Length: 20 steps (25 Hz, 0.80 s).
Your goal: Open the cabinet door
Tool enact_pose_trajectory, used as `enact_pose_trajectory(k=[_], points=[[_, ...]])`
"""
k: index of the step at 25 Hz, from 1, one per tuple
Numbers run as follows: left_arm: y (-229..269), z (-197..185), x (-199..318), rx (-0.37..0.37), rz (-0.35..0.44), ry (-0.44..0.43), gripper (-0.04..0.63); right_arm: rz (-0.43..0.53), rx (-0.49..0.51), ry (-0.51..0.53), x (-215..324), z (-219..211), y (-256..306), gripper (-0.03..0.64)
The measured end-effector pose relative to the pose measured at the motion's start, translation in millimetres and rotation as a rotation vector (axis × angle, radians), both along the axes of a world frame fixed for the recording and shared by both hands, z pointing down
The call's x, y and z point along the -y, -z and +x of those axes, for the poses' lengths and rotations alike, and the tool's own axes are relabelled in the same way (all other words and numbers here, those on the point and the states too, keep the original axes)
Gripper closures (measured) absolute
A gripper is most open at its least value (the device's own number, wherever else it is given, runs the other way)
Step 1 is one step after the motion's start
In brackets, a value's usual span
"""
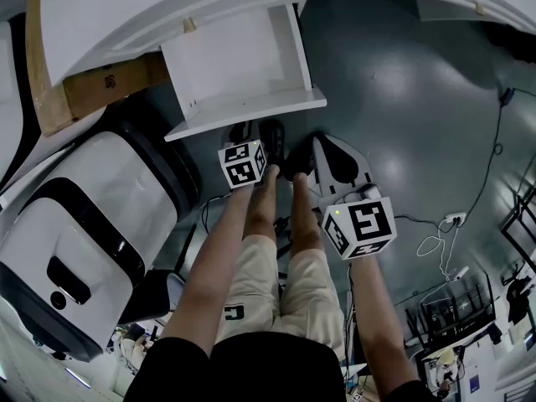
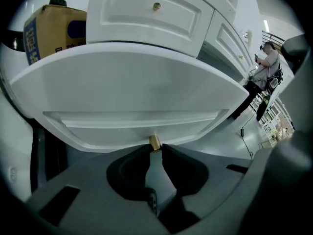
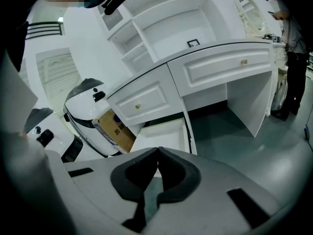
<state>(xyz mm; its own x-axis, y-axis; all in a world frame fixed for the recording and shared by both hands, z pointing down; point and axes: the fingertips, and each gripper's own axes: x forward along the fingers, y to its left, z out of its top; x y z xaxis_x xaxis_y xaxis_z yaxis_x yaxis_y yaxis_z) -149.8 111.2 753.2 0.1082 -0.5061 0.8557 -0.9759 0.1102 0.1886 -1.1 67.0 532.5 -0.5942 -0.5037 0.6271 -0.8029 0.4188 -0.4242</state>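
Only the tip of the brass knob (image 2: 154, 142) showed, pinched between the left gripper's (image 2: 155, 150) fingers at the edge of the cabinet door (image 2: 132, 97), which stood open over the grey floor (image 1: 402, 99). The right gripper's (image 3: 157, 153) fingers met on nothing. The door partly hid a cardboard box (image 2: 49, 31).
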Motion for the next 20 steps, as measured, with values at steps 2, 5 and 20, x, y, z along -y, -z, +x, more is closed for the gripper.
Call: enact_pose_trajectory(k=[2,5,20], points=[[-0.1,0.7,-2.9,0.003,-0.003,-0.002,0.506,0.000,0.000,-0.001,-0.5,0.4,-0.2,0.600],[-0.2,1.5,-6.7,0.003,-0.009,-0.003,0.506,0.000,0.002,-0.002,-1.3,0.8,0.2,0.600],[-3.1,10.6,-76.2,0.034,-0.112,-0.038,0.572,0.008,-0.014,0.007,-6.6,11.5,5.0,0.600]])
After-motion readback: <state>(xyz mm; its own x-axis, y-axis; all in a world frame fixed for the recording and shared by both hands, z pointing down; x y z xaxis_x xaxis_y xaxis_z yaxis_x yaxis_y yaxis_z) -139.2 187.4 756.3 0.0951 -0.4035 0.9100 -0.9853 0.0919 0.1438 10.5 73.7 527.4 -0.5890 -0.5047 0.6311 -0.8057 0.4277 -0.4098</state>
